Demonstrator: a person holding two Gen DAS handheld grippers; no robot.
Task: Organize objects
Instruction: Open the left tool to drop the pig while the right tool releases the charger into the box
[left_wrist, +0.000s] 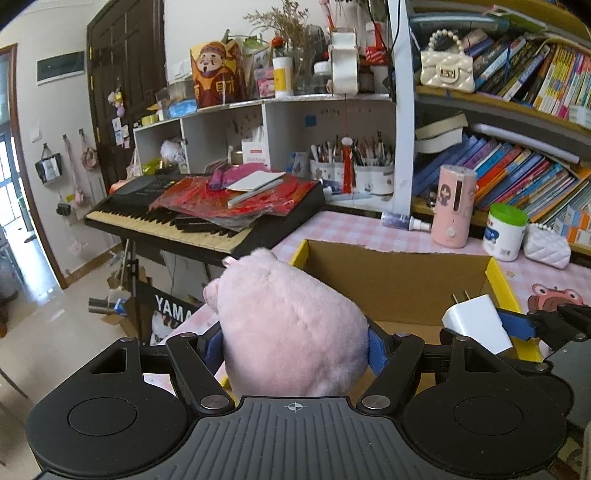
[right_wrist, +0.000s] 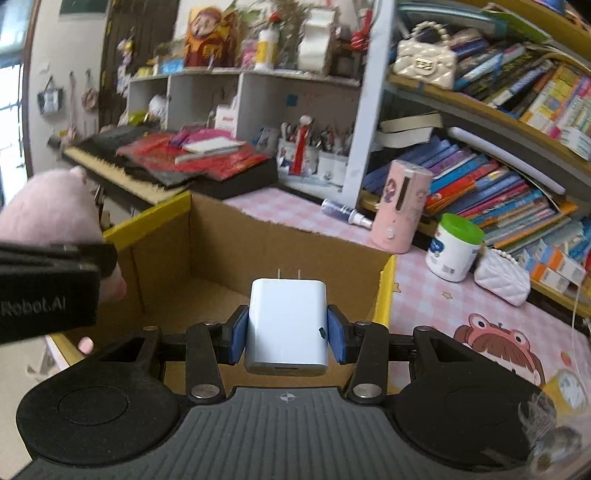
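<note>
Cluttered bookshelves and a keyboard are ringing the pink-checked desk (left_wrist: 351, 229), where an open cardboard box (right_wrist: 280, 236) is waiting. Both hands are carrying loads to it: the left gripper (left_wrist: 295, 343) is clamping a pink plush toy (left_wrist: 288, 325) at the box's near-left corner, while the right gripper (right_wrist: 287, 332) is squeezing a white charger (right_wrist: 286, 325) above the opening. Each is pointing forward and tilting downward. Next, I judge, each load needs lowering inside before releasing.
</note>
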